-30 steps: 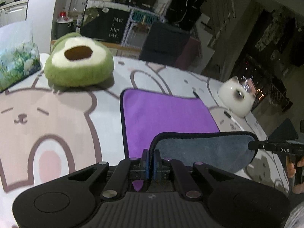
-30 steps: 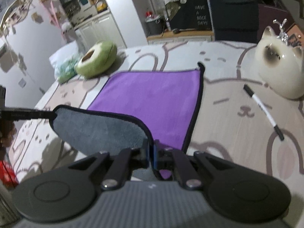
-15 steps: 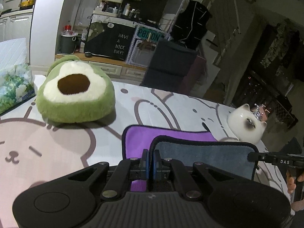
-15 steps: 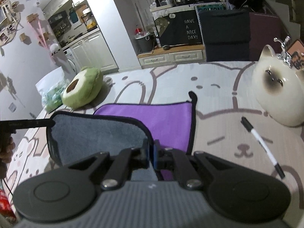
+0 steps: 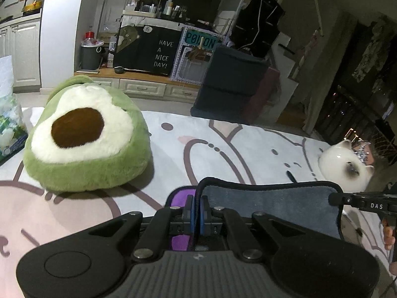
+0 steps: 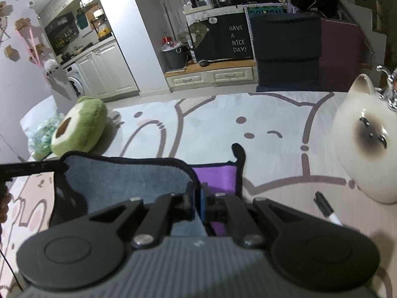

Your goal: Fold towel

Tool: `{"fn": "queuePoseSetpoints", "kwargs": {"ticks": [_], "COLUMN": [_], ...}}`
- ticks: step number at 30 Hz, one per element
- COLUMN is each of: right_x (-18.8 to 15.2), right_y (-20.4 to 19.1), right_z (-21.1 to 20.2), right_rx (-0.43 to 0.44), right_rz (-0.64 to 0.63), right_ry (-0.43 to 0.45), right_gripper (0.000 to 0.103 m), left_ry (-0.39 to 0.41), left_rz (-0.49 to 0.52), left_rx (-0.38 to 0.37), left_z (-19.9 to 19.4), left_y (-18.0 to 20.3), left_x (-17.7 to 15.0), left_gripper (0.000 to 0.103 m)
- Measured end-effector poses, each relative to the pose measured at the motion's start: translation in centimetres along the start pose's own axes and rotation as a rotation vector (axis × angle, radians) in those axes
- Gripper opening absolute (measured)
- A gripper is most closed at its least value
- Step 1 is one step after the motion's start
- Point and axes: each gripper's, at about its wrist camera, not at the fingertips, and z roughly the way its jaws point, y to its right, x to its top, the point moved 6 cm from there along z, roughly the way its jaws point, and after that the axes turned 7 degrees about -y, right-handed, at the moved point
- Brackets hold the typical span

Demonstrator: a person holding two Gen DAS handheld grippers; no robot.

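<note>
Left wrist view: the left gripper (image 5: 197, 209), held low and level over the cartoon-printed tablecloth (image 5: 223, 146), has its blue pads pinched on the black-trimmed edge of the purple-and-grey microfibre towel (image 5: 270, 204). The grey underside stretches rightward to the right gripper (image 5: 333, 198), clamped on the opposite corner. A green avocado plush (image 5: 84, 139) sits ahead-left.

Right wrist view: the right gripper (image 6: 197, 201) likewise grips the towel (image 6: 124, 176), purple face lying beneath. A white ceramic cat (image 6: 367, 144) stands right.
</note>
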Motion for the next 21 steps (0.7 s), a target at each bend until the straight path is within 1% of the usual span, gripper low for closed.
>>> {"fn": "queuePoseSetpoints", "kwargs": {"ticks": [6,13,16,17,18,19,20,21], "right_x": [1.1,2.1,2.1,2.0,2.0,1.9,1.8,1.7], "right_y": [0.7,0.8,1.1,1.2,1.1,1.1,1.0,0.9], "right_z": [1.9,3.7,4.6,4.8,5.1,5.3,5.3,5.3], "right_rx": [-0.033,-0.067,-0.09,-0.097,-0.103,-0.105,-0.108,-0.115], "right_rz": [0.005,-0.011,-0.009,-0.007,-0.006,-0.007,-0.011,-0.017], "right_ry": [-0.014,-0.036,-0.049,-0.053,-0.059,-0.063,-0.058,-0.052], "right_gripper": [0.005,0.006,0.008,0.016,0.026,0.048,0.063,0.066], "left_ry": [-0.011,-0.032,-0.064,-0.075,-0.086,-0.089,-0.088,-0.087], "left_rz": [0.007,0.027,0.046,0.048,0.05,0.053,0.057,0.061], "left_rx": [0.031,0.075,0.103,0.113,0.126,0.136,0.145,0.153], "left_z": [2.0,3.5,4.5,4.6,4.8,4.8,4.8,4.7], "left_y": [-0.5,-0.7,-0.6,-0.6,-0.6,-0.6,-0.5,-0.5], "left_x": [1.4,2.0,1.7,1.6,1.4,1.3,1.2,1.1], "left_gripper": [0.004,0.004,0.01,0.021,0.029,0.046,0.062,0.069]}}
